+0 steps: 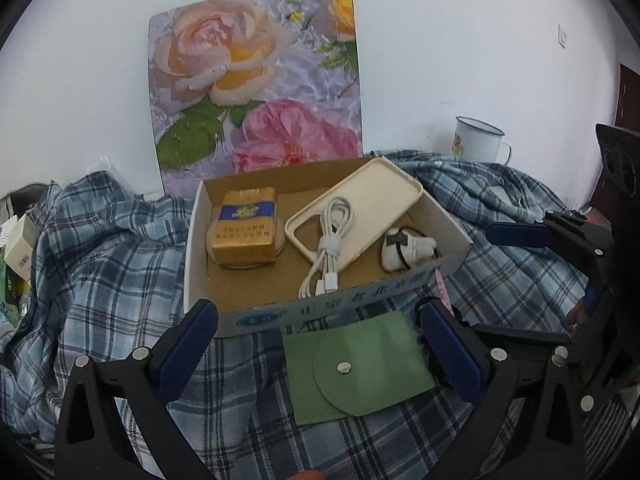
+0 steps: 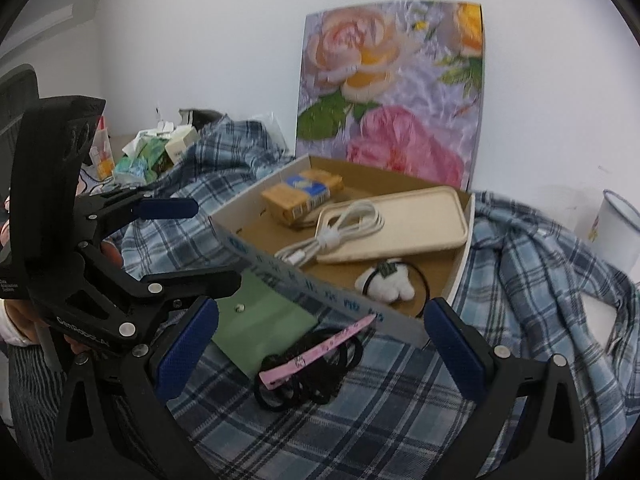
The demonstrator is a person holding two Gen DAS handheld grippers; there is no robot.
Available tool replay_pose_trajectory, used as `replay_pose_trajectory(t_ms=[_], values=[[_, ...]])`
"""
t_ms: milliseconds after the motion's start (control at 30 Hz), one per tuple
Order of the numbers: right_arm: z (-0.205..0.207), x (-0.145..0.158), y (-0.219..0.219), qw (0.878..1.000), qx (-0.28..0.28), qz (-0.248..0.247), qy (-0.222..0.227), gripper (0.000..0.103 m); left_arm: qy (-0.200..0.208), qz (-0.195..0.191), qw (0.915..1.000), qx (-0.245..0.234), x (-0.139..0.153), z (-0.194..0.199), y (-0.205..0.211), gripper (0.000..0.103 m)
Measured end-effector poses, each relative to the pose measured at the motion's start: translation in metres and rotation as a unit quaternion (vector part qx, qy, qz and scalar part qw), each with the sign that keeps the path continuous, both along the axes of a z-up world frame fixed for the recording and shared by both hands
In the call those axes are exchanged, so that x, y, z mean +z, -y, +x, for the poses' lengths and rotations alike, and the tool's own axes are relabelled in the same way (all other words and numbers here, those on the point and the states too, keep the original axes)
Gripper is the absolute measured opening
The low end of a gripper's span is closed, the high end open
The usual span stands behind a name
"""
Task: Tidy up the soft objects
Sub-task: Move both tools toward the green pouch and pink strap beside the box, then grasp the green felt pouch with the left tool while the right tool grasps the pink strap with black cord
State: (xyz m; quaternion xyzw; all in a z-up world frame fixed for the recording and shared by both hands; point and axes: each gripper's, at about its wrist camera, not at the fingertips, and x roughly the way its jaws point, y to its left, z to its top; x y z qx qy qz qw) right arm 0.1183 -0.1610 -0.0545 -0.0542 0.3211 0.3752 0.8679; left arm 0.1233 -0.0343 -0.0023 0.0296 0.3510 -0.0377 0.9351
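**Both jaws wide before the cardboard box**

I take the cardboard box (image 1: 256, 322) as landmark. My left gripper (image 1: 320, 344) hangs at its near wall, jaws released, straddling the green pouch (image 1: 360, 368) on the plaid cloth (image 1: 104, 256). Right of the pouch, black hair ties (image 2: 308, 372) with a pink tag lie between my right gripper's (image 2: 320, 348) released jaws. Inside the box rests a white plush hair tie (image 2: 386, 284).

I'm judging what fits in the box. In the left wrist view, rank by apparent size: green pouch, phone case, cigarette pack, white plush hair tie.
1. Green pouch and phone case: look alike; the pouch lies nearer the camera, so unsure.
2. Cigarette pack.
3. White plush hair tie.
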Motion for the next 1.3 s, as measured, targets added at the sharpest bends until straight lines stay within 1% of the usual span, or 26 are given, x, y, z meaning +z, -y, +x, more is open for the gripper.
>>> replay_pose_trajectory(t_ms=[333, 467, 567, 633, 700, 833, 900, 967, 1000, 1033, 1100, 1133, 1200, 1300], values=[[0.009, -0.018, -0.009, 0.998, 0.014, -0.024, -0.052, 0.102, -0.041, -0.005, 0.9991, 0.007, -0.021, 0.010, -0.005, 0.103], [0.015, -0.028, -0.010, 0.996, 0.013, -0.034, -0.079, 0.102, -0.064, 0.003, 0.9978, 0.016, -0.031, 0.013, -0.004, 0.103], [0.019, -0.032, -0.010, 0.995, 0.015, -0.034, -0.093, 0.102, -0.071, -0.001, 0.9974, 0.015, -0.034, 0.014, -0.005, 0.103], [0.020, -0.034, -0.011, 0.994, 0.018, -0.037, -0.100, 0.100, -0.075, -0.002, 0.9971, 0.015, -0.036, 0.015, -0.005, 0.103], [0.020, -0.037, -0.012, 0.993, 0.023, -0.040, -0.108, 0.092, -0.080, -0.001, 0.9967, 0.017, -0.038, 0.015, -0.005, 0.103], [0.021, -0.039, -0.015, 0.992, 0.036, -0.044, -0.116, 0.086, -0.090, -0.006, 0.9958, 0.021, -0.041, 0.017, -0.007, 0.103], [0.021, -0.041, -0.018, 0.991, 0.044, -0.049, -0.120, 0.078, -0.092, -0.008, 0.9955, 0.022, -0.041, 0.018, -0.008, 0.103], [0.020, -0.042, -0.021, 0.990, 0.051, -0.054, -0.122, 0.075, -0.093, -0.008, 0.9953, 0.023, -0.042, 0.018, -0.009, 0.103], [0.019, -0.041, -0.021, 0.990, 0.052, -0.056, -0.118, 0.069, -0.095, -0.010, 0.9952, 0.023, -0.042, 0.018, -0.010, 0.103], [0.018, -0.041, -0.021, 0.990, 0.054, -0.055, -0.116, 0.066, -0.095, -0.012, 0.9952, 0.021, -0.042, 0.019, -0.010, 0.103], [0.016, -0.040, -0.021, 0.990, 0.061, -0.054, -0.114, 0.055, -0.095, -0.012, 0.9953, 0.017, -0.042, 0.019, -0.009, 0.103], [0.015, -0.040, -0.021, 0.990, 0.066, -0.052, -0.115, 0.053, -0.094, -0.012, 0.9954, 0.015, -0.042, 0.018, -0.009, 0.103], [0.014, -0.039, -0.021, 0.990, 0.069, -0.051, -0.110, 0.045, -0.094, -0.012, 0.9954, 0.012, -0.041, 0.019, -0.008, 0.103], [0.009, -0.036, -0.023, 0.991, 0.074, -0.050, -0.098, 0.039, -0.095, -0.016, 0.9953, 0.008, -0.041, 0.019, -0.008, 0.103]])
